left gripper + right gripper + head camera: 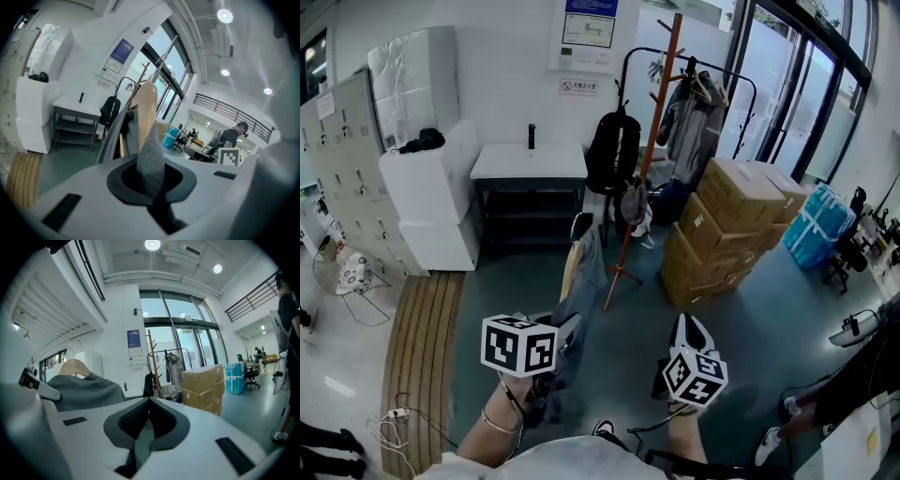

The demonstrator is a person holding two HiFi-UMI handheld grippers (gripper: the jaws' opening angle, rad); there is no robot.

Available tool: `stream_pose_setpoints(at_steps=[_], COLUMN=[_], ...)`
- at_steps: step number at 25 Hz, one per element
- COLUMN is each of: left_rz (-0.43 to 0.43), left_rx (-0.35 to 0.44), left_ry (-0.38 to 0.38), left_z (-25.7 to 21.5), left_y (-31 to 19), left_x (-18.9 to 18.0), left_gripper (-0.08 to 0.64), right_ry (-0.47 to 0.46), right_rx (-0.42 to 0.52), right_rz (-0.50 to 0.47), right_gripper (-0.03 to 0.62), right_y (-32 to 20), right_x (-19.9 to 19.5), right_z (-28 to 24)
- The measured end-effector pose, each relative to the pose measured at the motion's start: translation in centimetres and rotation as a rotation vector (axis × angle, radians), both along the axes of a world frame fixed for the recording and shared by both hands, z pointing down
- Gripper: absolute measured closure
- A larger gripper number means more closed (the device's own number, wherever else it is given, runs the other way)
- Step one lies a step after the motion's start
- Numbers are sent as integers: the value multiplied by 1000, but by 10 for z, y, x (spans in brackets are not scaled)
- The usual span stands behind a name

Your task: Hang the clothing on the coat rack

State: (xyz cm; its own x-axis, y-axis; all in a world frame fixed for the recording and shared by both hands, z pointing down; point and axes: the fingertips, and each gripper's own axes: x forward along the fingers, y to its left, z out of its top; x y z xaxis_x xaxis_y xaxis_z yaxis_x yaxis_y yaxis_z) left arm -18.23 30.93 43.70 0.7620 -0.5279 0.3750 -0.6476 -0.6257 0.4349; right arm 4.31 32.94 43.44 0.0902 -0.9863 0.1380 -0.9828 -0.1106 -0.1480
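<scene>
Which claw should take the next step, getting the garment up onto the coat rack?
Left. The left claw is shut on the grey garment, which hangs on its wooden hanger, with the coat rack straight ahead. The right claw holds nothing.

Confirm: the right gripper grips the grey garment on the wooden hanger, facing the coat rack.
Wrong gripper. The left gripper grips the grey garment on the wooden hanger, facing the coat rack; the left gripper view shows it.
</scene>
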Motion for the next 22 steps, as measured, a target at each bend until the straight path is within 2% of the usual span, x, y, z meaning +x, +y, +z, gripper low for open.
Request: stream_pose_setpoints(at_steps=[12,18,22], left_rz=[-39,-57,-67], left_rx=[-32,-22,-8], left_ry=[58,41,24], left_z=[11,12,8], left_y=[-39,-83,-118], left_x=[0,9,25], left_gripper=[532,532,532], right_ry=[4,-9,-19], right_rx=[-63,-52,-43], right_rz=[-10,-16,-13], right_gripper=[569,569,569], right_y=[-52,-99,-132], right_x=[10,24,47], right_z=[27,26,25])
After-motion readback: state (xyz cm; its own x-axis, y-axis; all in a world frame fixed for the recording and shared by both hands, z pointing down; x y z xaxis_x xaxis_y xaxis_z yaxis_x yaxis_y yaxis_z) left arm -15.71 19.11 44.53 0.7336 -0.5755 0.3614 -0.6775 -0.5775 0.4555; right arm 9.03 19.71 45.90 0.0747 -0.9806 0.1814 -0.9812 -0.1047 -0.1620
